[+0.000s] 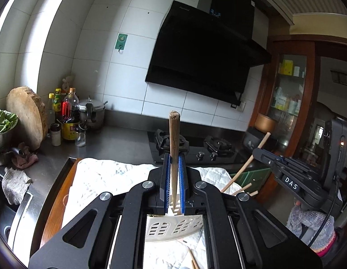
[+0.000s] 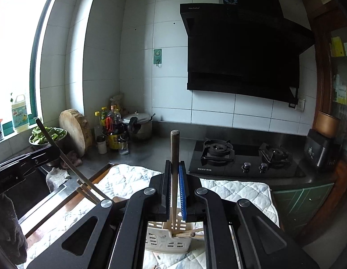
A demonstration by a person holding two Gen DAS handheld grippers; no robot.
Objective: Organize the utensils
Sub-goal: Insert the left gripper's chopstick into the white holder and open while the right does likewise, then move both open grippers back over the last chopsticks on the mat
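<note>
My left gripper (image 1: pixel 174 157) is shut on an upright wooden chopstick (image 1: pixel 174 139), over a cream slotted utensil holder (image 1: pixel 173 228) on a white quilted cloth (image 1: pixel 101 179). My right gripper (image 2: pixel 174 163) is shut on another upright chopstick (image 2: pixel 174 152), whose lower end stands in the same holder (image 2: pixel 166 239) beside several chopsticks (image 2: pixel 189 234). The right gripper also shows in the left wrist view (image 1: pixel 285 168) with chopsticks (image 1: pixel 247 165) under it. The left gripper shows in the right wrist view (image 2: pixel 27 161) with its chopstick (image 2: pixel 68 163).
A black gas stove (image 2: pixel 245 159) lies behind the cloth, under a range hood (image 2: pixel 240 51). Bottles (image 1: pixel 69 116), a pot (image 1: pixel 92 114), a round chopping block (image 1: pixel 27 116) and a bowl of greens (image 1: pixel 3 123) stand far left. Loose chopsticks (image 1: pixel 193 260) lie on the cloth.
</note>
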